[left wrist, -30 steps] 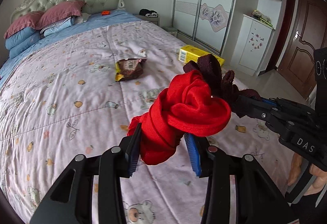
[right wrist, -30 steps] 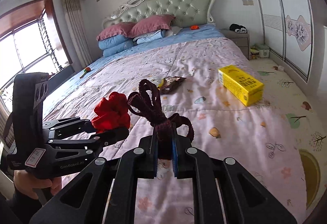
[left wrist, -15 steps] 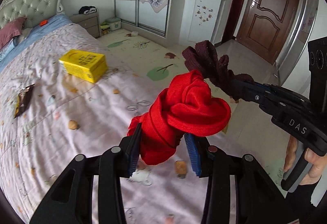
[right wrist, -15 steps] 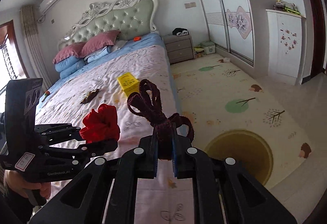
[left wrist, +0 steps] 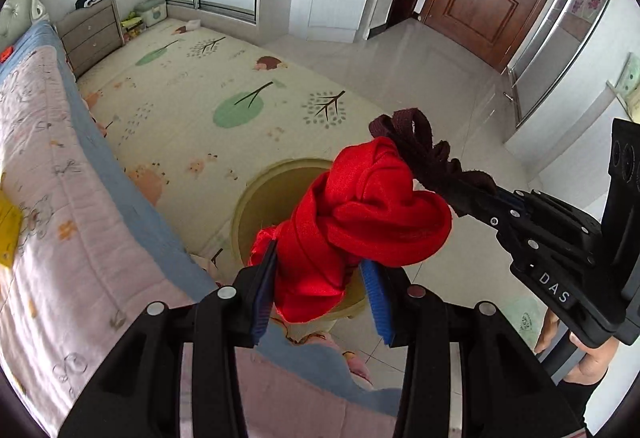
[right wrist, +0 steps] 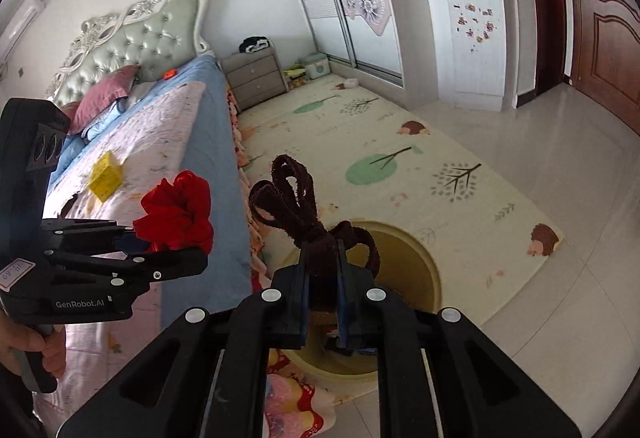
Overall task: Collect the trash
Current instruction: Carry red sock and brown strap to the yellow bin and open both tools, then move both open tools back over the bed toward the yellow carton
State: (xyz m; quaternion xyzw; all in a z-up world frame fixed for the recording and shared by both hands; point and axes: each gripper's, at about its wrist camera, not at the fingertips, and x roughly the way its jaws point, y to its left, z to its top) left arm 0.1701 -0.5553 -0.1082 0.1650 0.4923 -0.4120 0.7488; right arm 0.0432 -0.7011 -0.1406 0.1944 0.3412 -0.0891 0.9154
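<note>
Both tongs loaded: left (left wrist: pixel 320 298) w/ red cloth (left wrist: pixel 360 222), right (right wrist: pixel 322 302) w/ maroon cloth (right wrist: pixel 304 214).

Red cloth (left wrist: pixel 360 222), dark maroon strap (right wrist: pixel 304 214), yellow bin (right wrist: pixel 416 266), tree-patterned mat (left wrist: pixel 224 90)

A bunched red cloth (left wrist: pixel 360 222) sits pinched between blue-padded jaws, held in the air above a round yellowish bin (right wrist: pixel 416 270) on the floor mat. Beside it, a knotted dark maroon cloth (right wrist: pixel 304 214) with upright loops is clamped likewise over that bin.
</note>
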